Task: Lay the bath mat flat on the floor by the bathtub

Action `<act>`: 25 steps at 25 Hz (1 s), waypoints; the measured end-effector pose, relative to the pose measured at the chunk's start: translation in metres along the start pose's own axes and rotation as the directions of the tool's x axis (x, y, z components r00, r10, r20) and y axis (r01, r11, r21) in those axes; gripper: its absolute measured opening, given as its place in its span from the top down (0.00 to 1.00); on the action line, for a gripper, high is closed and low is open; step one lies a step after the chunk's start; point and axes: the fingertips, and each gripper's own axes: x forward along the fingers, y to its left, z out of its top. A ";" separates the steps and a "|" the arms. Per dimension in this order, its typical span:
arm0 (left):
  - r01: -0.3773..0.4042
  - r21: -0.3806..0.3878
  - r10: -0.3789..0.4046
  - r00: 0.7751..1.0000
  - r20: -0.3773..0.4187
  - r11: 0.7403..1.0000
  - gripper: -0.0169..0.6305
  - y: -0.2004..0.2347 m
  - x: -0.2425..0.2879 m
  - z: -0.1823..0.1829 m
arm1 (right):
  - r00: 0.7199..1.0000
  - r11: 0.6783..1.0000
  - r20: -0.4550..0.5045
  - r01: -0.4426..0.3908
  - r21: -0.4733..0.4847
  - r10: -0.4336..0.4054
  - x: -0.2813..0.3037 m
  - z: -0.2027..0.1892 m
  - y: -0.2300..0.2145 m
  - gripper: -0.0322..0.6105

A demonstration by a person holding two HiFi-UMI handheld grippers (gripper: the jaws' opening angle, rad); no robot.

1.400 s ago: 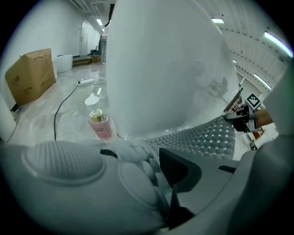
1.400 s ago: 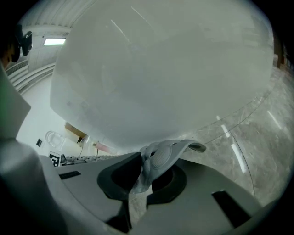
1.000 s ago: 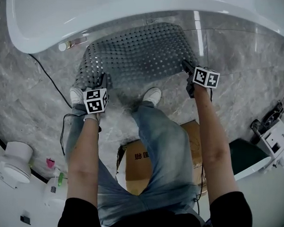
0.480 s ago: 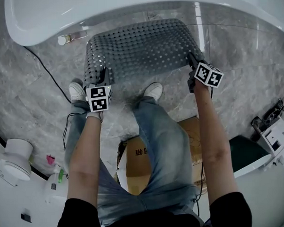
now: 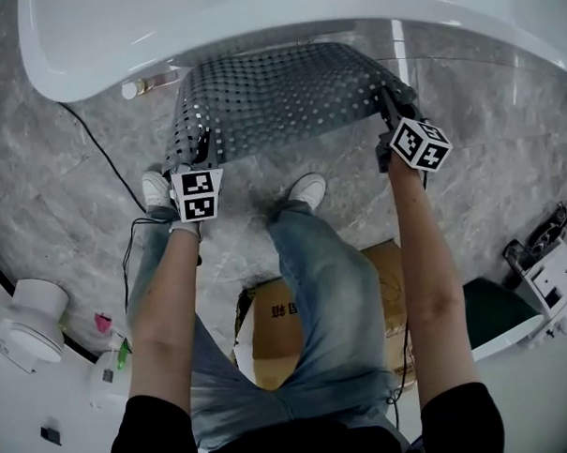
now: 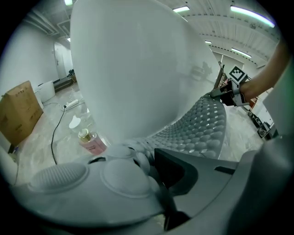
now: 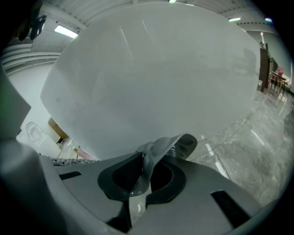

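Observation:
The grey bath mat [image 5: 280, 99], dotted with holes, hangs stretched between both grippers just in front of the white bathtub [image 5: 132, 36], lifted off the marble floor. My left gripper [image 5: 200, 152] is shut on the mat's near left corner; in the left gripper view the bumpy mat [image 6: 197, 128] runs from my jaws [image 6: 151, 167] across to the right gripper [image 6: 225, 94]. My right gripper [image 5: 390, 105] is shut on the near right corner, and a fold of mat [image 7: 158, 147] shows pinched in its jaws [image 7: 144, 172]. The tub wall [image 7: 156, 82] fills that view.
A pink bottle [image 6: 92, 142] stands on the floor under the tub's rim, left of the mat. A black cable [image 5: 99, 156] trails across the floor at left. The person's white shoes [image 5: 307, 189] stand just behind the mat. A cardboard box [image 5: 279, 333] lies behind the legs.
The mat has risen off the floor and spread wider between the grippers. Both grippers moved up and toward the tub, the right one farther.

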 end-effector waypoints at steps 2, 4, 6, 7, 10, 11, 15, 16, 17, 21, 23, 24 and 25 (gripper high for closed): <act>0.006 -0.002 -0.006 1.000 -0.013 1.000 0.84 -0.004 0.007 -0.011 | 1.000 1.000 -0.004 -0.013 -0.012 0.013 0.005 -0.003 -0.002 0.87; 0.019 -0.010 -0.019 0.999 -0.026 1.000 0.82 -0.012 0.013 -0.023 | 0.999 1.000 -0.035 -0.015 -0.012 0.014 0.009 -0.012 -0.005 0.87; 0.035 -0.038 -0.036 0.999 -0.030 0.999 0.80 -0.020 0.017 -0.031 | 0.997 1.000 -0.081 -0.001 0.002 0.001 0.010 -0.027 -0.012 0.87; 0.038 -0.055 -0.039 0.999 -0.030 0.998 0.79 -0.022 0.019 -0.035 | 0.994 1.000 -0.108 0.011 0.015 -0.009 0.011 -0.036 -0.017 0.87; 0.048 -0.092 -0.052 0.998 -0.044 0.995 0.74 -0.031 0.024 -0.048 | 0.977 0.995 -0.210 0.064 0.071 -0.047 0.011 -0.070 -0.032 0.87; 0.056 -0.101 -0.062 0.996 -0.058 0.993 0.71 -0.036 0.025 -0.053 | 0.970 0.992 -0.238 0.080 0.095 -0.055 0.011 -0.081 -0.036 0.86; 0.083 -0.145 -0.102 0.986 -0.130 0.986 0.67 -0.051 0.026 -0.080 | 0.963 0.973 -0.264 0.110 0.203 -0.054 0.014 -0.106 -0.046 0.86; 0.095 -0.164 -0.120 0.981 -0.152 0.982 0.65 -0.055 0.025 -0.087 | 0.962 0.969 -0.267 0.115 0.219 -0.054 0.016 -0.109 -0.048 0.86; 0.107 -0.186 -0.140 0.974 -0.176 0.977 0.64 -0.059 0.024 -0.095 | 0.960 0.966 -0.273 0.122 0.229 -0.056 0.017 -0.112 -0.049 0.86; 0.100 -0.287 -0.174 0.954 -0.246 0.953 0.59 -0.063 0.015 -0.125 | 0.955 0.951 -0.287 0.153 0.269 -0.073 0.020 -0.119 -0.058 0.86; 0.088 -0.321 -0.188 0.937 -0.293 0.943 0.54 -0.062 0.012 -0.143 | 0.954 0.944 -0.291 0.161 0.289 -0.074 0.023 -0.122 -0.059 0.86; 0.083 -0.334 -0.196 0.926 -0.322 0.939 0.51 -0.061 0.010 -0.154 | 0.952 0.942 -0.297 0.164 0.291 -0.074 0.025 -0.124 -0.059 0.86; 0.076 -0.348 -0.205 0.915 -0.349 0.934 0.49 -0.060 0.009 -0.165 | 0.950 0.941 -0.303 0.168 0.293 -0.075 0.026 -0.127 -0.060 0.85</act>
